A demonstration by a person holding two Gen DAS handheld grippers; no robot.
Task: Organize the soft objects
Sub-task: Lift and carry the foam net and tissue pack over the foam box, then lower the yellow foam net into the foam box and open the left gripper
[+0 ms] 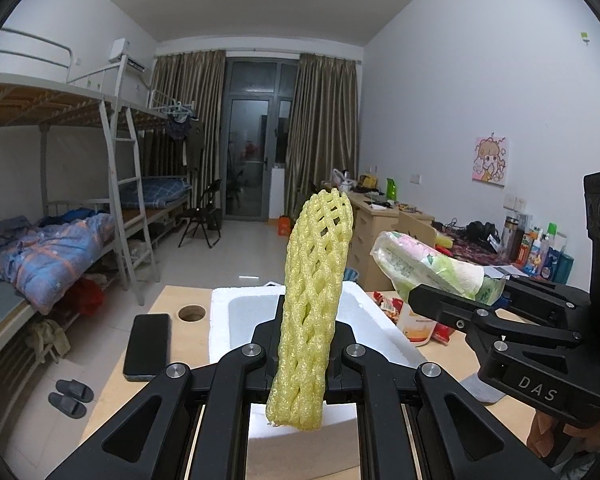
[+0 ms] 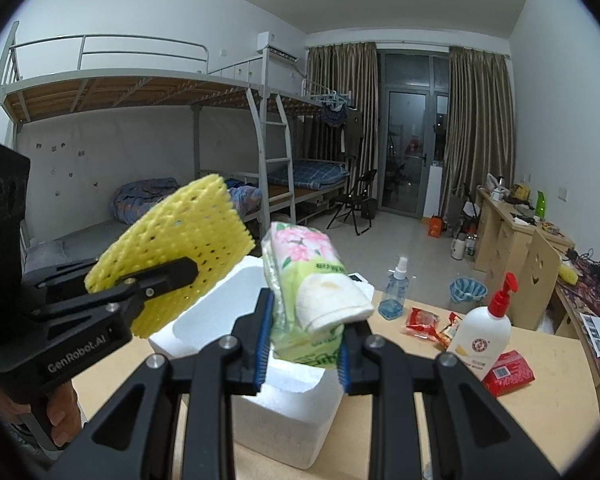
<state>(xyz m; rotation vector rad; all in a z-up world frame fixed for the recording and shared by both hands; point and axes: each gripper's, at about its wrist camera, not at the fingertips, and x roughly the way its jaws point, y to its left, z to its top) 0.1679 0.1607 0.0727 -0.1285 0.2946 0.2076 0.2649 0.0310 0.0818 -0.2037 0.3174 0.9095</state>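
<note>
foam net and tissue pack held over the white box

foam netting, yellow and woven in an open diamond mesh, stands nearly upright in the left gripper (image 1: pixel 300 354), whose jaws are pinched narrow on the lower part of the foam net sleeve (image 1: pixel 314 300); from the right wrist view it shows as a broad flat sheet. the right gripper (image 2: pixel 302 350) clamps a tissue pack (image 2: pixel 304 276), its blue pads pressing into the crinkled clear wrapper printed with pink flowers and green; white tissue bulges from what looks like a torn end, though the lens distortion makes that hard to confirm. both things hang in the air just above a white foam box (image 2: pixel 288 404), chunky, thick-walled and grainy, which sits on a pale wooden table (image 2: pixel 512 432).

on the table lie a dark phone (image 1: pixel 147 346) beside a round cable hole, a white pump bottle (image 2: pixel 484 328) with a red top, a clear blue spray bottle (image 2: pixel 396 292), red snack packets (image 2: pixel 422 318) and a red wrapped pack (image 2: pixel 508 372). behind stand metal bunk beds (image 2: pixel 140 92) with blue checked bedding, tan curtains (image 2: pixel 476 128) around a glass door, and a cluttered desk along the right wall.
</note>
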